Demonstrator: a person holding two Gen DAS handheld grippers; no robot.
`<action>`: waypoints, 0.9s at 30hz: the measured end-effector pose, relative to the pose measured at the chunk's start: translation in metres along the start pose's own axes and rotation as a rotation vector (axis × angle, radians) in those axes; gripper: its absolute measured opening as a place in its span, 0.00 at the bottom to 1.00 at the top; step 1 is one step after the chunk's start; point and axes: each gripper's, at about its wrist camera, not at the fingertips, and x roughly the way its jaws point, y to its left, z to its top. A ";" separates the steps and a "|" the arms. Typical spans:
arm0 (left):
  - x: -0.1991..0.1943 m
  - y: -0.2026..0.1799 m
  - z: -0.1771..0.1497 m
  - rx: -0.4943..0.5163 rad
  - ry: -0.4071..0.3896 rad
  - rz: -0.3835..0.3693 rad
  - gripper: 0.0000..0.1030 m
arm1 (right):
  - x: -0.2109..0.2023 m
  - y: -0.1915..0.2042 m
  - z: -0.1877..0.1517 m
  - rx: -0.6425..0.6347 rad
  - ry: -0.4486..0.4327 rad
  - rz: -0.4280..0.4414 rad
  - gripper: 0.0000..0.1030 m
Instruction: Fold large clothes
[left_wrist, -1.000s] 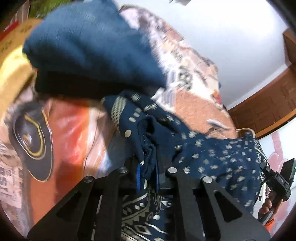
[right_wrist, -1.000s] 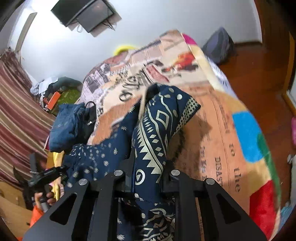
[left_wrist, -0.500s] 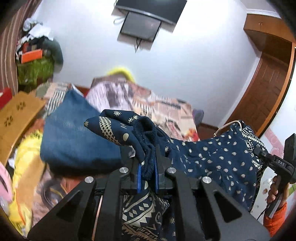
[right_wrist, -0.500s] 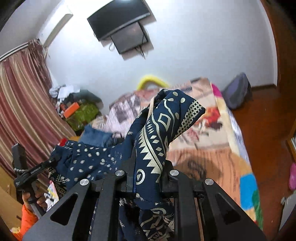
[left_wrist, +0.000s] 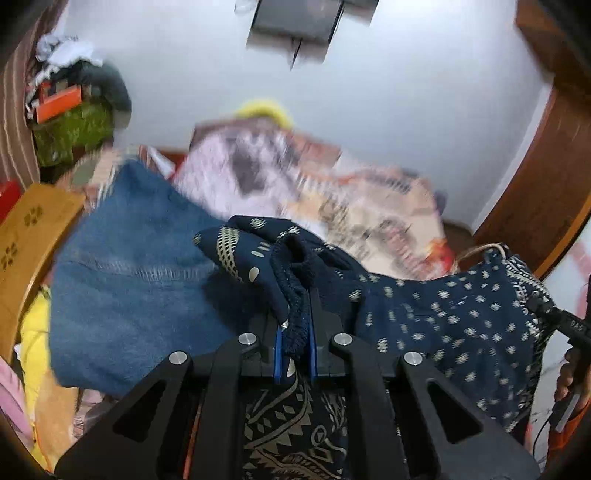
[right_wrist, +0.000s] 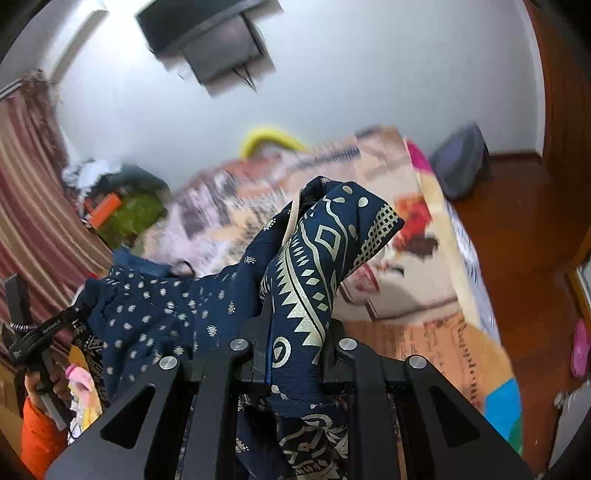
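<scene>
Bedroom with a white wall, a dark screen (right_wrist: 207, 40) mounted high, and a bed under a printed patchwork bedspread (right_wrist: 436, 332) filling the middle. Above that bed, a large navy garment with cream dots and geometric borders (left_wrist: 443, 317), stretched in the air between the two tools and clear of the bedspread. Left tool (left_wrist: 294, 332) clamped nearly shut on a bunched, ribbed navy edge; right tool (right_wrist: 295, 332) likewise pinched tight on a wad of the cream-patterned border, cloth hanging below both. Compared with a second ago, when both views looked down on the bedspread and the cloth lay low, now lifted and carried across, with wall and screen back in view and the background smeared by motion. Likely meaning: garment raised and spread to be laid flat or doubled over, so folding barely begun, no crease yet made. Further out, a folded blue denim piece (left_wrist: 133, 295) lying on the left of the bed, close under the left tool and probably in the way of a flat lay-down. Beyond it, a yellow cloth (left_wrist: 35, 354), a carved wooden board (left_wrist: 29, 229), striped curtains (right_wrist: 26, 206) and a cluttered heap with green and orange things (right_wrist: 122, 214). On the far side, a grey bag (right_wrist: 461, 166) on the wooden floor. Person's hand (right_wrist: 40, 384) in an orange sleeve gripping the left handle.
</scene>
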 end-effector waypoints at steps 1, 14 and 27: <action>0.014 0.005 -0.002 -0.009 0.034 0.009 0.09 | 0.014 -0.008 -0.003 0.017 0.032 -0.010 0.14; 0.044 0.028 -0.031 -0.046 0.140 0.038 0.28 | 0.039 -0.041 -0.024 0.023 0.131 -0.098 0.24; -0.032 0.000 -0.058 0.101 0.126 0.088 0.28 | -0.058 0.003 -0.048 -0.140 0.068 -0.157 0.43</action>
